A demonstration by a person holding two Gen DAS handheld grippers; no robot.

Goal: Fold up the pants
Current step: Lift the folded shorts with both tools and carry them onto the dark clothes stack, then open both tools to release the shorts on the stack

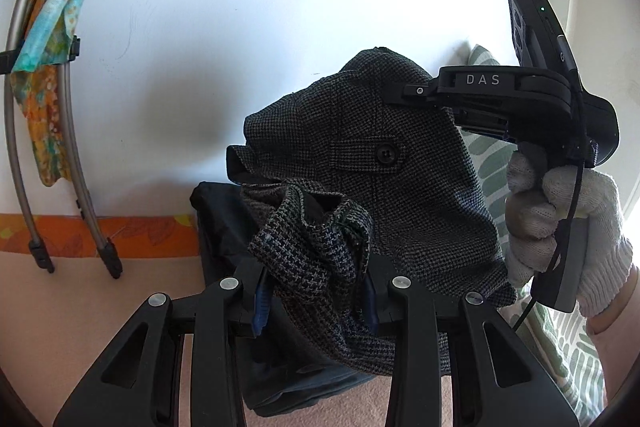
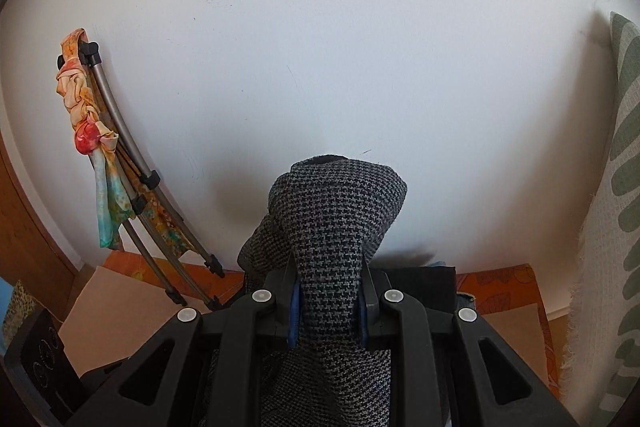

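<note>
Left gripper [image 1: 316, 301] clamped on bunched grey houndstooth pants [image 1: 384, 179], lifted before a white wall [image 1: 240, 7]. Right gripper [image 2: 328, 301] pinching another fold of same pants [image 2: 332, 227]. One pair, one black button [image 1: 386, 153] on the pocket flap. Two grippers.

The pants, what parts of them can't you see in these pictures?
- Legs and hems of the pants: left wrist view, the left tongs and bunched cloth cover them.
- Waist and button: right wrist view, the fold clamped in the right tongs blocks them.
- Surface beneath: both views, hidden by cloth and tongs.
</note>
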